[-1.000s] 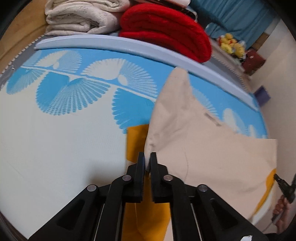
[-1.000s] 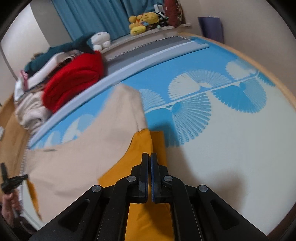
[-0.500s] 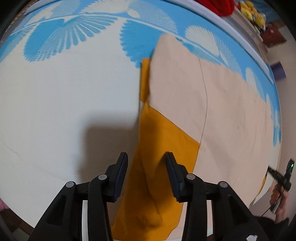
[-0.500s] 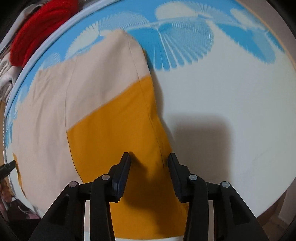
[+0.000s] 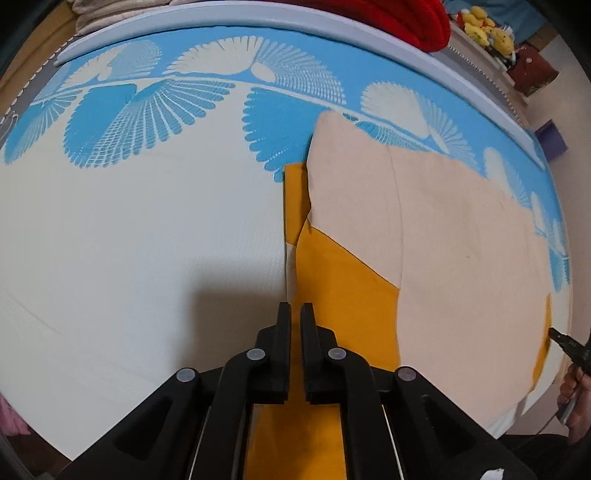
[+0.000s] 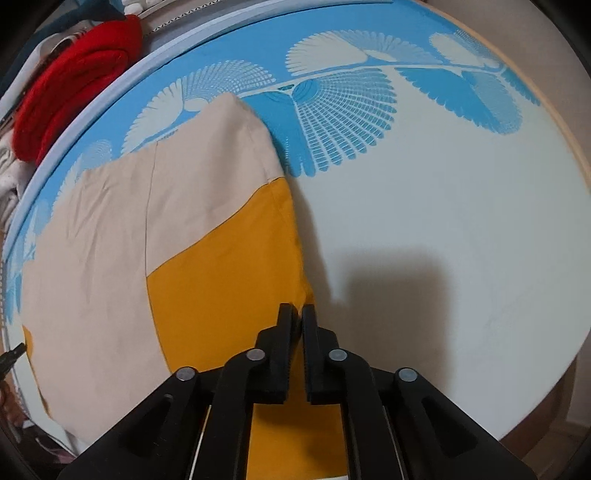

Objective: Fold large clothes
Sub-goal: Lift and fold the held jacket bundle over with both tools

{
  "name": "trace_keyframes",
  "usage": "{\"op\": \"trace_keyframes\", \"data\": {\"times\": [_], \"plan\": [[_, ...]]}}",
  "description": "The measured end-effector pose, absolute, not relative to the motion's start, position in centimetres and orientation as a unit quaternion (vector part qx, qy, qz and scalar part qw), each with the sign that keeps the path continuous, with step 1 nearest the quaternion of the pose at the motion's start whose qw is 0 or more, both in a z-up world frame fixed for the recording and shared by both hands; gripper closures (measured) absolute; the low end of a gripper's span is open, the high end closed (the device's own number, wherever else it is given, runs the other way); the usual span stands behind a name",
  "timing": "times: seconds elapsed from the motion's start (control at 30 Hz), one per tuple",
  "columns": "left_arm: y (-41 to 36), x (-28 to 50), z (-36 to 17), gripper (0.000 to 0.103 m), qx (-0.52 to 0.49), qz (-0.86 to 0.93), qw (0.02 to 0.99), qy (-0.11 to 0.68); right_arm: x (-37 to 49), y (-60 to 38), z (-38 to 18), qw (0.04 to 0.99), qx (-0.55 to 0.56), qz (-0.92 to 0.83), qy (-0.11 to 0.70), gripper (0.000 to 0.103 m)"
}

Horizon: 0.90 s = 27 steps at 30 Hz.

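Observation:
A large beige and orange garment lies partly folded on the blue-and-white patterned bed; it also shows in the right wrist view. My left gripper is shut on the edge of the orange part near the bed's front. My right gripper is shut on the orange edge at the garment's other end. The other gripper's tip shows at the far right of the left wrist view.
A red blanket and pale folded bedding lie beyond the bed's far rim. Yellow plush toys sit on a ledge. The bed's front edge drops off close by.
Both grippers let go of the garment and opened half a second ago. Now both are shut again on the orange edge, lower and nearer the front.

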<state>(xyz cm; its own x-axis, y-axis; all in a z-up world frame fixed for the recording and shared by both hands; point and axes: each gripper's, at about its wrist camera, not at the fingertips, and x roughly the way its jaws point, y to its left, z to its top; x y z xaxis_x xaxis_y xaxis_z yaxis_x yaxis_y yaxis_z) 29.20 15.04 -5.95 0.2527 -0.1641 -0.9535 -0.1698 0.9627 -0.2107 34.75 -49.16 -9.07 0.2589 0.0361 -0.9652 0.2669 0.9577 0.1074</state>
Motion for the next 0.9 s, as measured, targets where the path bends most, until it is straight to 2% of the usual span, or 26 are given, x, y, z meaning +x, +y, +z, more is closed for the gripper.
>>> {"op": "trace_keyframes", "data": {"times": [0.13,0.2,0.3,0.37,0.47,0.63,0.77,0.9], "plan": [[13.6,27.3,-4.1,0.097,-0.124,-0.104,0.784,0.600,33.8,-48.9,-6.7,0.812,0.074,-0.071,0.574,0.091],[11.6,26.4,-4.9,0.092,-0.093,-0.161,0.763,0.619,33.0,-48.1,-5.7,0.826,0.057,-0.025,0.560,0.091],[8.1,23.9,-9.7,0.088,0.043,-0.177,0.708,0.683,31.5,-45.9,-7.2,0.802,0.028,0.078,0.592,0.091],[7.8,22.9,-12.7,0.088,0.103,-0.152,0.679,0.711,30.4,-44.7,-9.8,0.771,-0.037,0.091,0.630,0.091],[8.5,22.9,-12.7,0.088,0.080,-0.145,0.681,0.713,28.7,-44.3,-14.0,0.718,-0.121,0.076,0.681,0.091],[9.0,22.0,-13.4,0.088,0.102,-0.117,0.674,0.722,28.1,-45.7,-13.6,0.717,-0.097,0.071,0.687,0.093],[9.3,21.6,-13.5,0.088,0.110,-0.093,0.671,0.727,27.2,-46.1,-14.2,0.699,-0.133,0.055,0.701,0.093],[7.8,21.0,-11.8,0.089,0.147,-0.077,0.685,0.709,27.1,-45.5,-11.4,0.734,-0.149,0.029,0.662,0.093]]}}
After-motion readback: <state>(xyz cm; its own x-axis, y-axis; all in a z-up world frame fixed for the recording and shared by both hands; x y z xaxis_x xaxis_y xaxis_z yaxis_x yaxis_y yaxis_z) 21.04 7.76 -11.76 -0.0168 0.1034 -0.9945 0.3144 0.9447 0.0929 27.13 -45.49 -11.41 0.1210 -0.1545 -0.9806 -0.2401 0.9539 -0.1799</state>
